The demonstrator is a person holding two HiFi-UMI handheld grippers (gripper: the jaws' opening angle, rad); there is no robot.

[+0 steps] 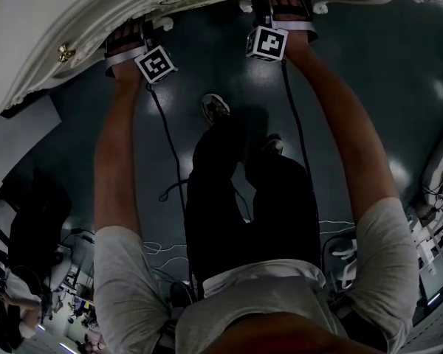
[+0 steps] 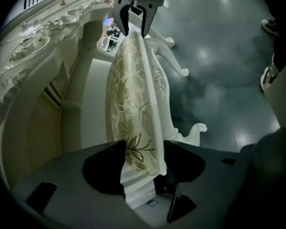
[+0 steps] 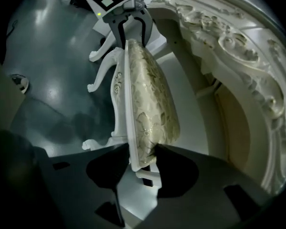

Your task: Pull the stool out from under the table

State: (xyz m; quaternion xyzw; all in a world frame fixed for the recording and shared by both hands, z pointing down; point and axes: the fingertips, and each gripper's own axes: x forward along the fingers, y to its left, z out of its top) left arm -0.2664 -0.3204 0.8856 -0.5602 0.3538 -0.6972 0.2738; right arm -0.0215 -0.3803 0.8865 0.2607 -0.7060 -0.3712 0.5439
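While clamped, stool [image 2: 132, 92] between hand-held grippers [image 2: 143, 149] [image 3: 142, 152]

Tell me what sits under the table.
The stool, floral cushion and curved legs showing, its seat clamped at either end by the left gripper and right gripper. In the head view, the table top covers its seat.

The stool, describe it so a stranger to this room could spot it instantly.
Find the ornate cream table with carved scrollwork. At its edge sits the stool, clamped by the left gripper and right gripper. Only it has a gold floral cushion on a white curly-legged frame.
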